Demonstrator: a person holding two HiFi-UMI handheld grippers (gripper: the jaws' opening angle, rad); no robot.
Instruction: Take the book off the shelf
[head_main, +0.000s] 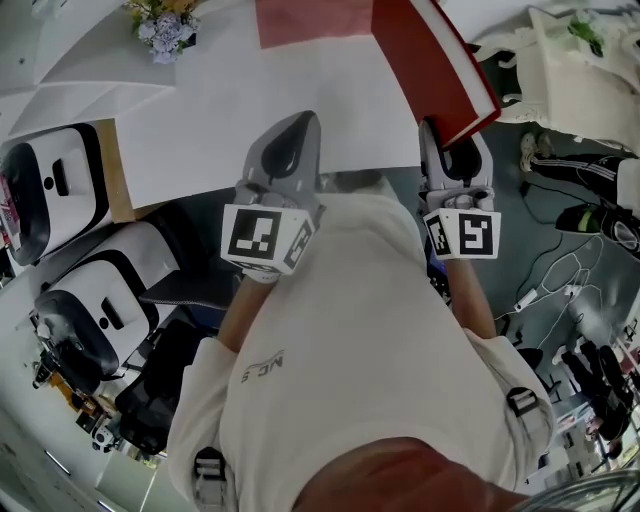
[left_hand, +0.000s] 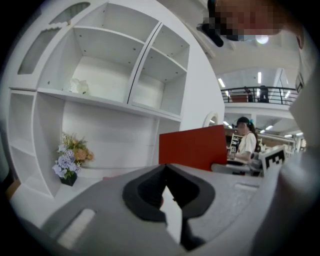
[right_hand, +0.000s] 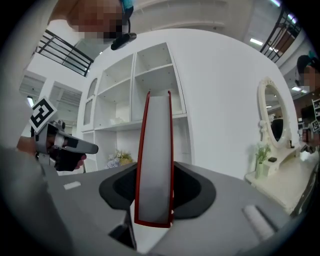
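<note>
One book, one grip: your right gripper (head_main: 452, 150) has its jaws clamped on the near edge of the thin red hardcover book (right_hand: 156, 165). The page block shows between the covers, and most of the book stands out beyond the jaws. The book is clear of the white open shelf unit (left_hand: 110, 80), in the air to its right, touching nothing else. Your left gripper (head_main: 292, 135) is closed on nothing, just left of the book. A bunch of pale flowers (left_hand: 70, 157) sits on a low shelf, well to the left.

Risks, as judged from here:
- The grip is on one edge only, so the book's weight can lever it round in the pads.
- A fast swing could slide it out.
- The covers may splay open.
- A wide turn could knock the far corner on the shelf front.
</note>
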